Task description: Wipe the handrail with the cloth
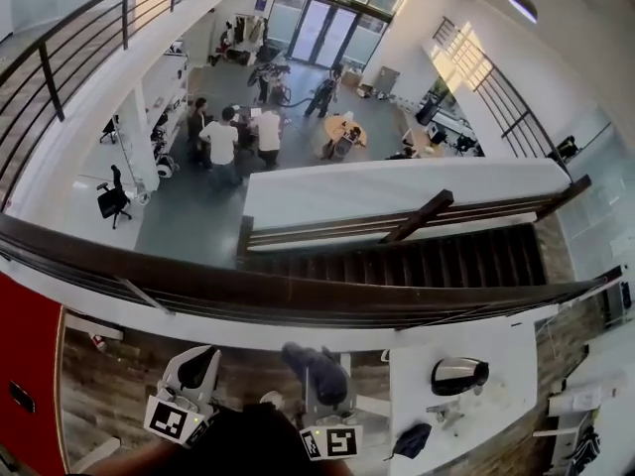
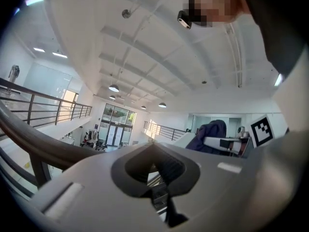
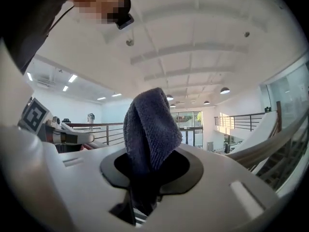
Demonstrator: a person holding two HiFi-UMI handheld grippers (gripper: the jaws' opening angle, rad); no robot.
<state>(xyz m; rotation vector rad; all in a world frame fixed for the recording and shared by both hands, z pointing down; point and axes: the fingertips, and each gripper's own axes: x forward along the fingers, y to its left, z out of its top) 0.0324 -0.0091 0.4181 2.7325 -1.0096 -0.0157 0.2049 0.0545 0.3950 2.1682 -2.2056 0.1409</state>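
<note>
Cloth (image 3: 149, 129) is clamped in the right gripper (image 3: 145, 175), its folded end sticking out past the jaws so that fabric, not plastic, would meet the wood. Left gripper (image 2: 157, 170) has its jaws together on nothing and looks idle, parked just beside the right one. Both sit on the person's side of the dark handrail (image 1: 298, 291), near it but not touching, so wiping looks not yet begun.

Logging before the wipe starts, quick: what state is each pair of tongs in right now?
Left tongs: closed, nothing between them.
Right tongs: closed on the cloth.
</note>
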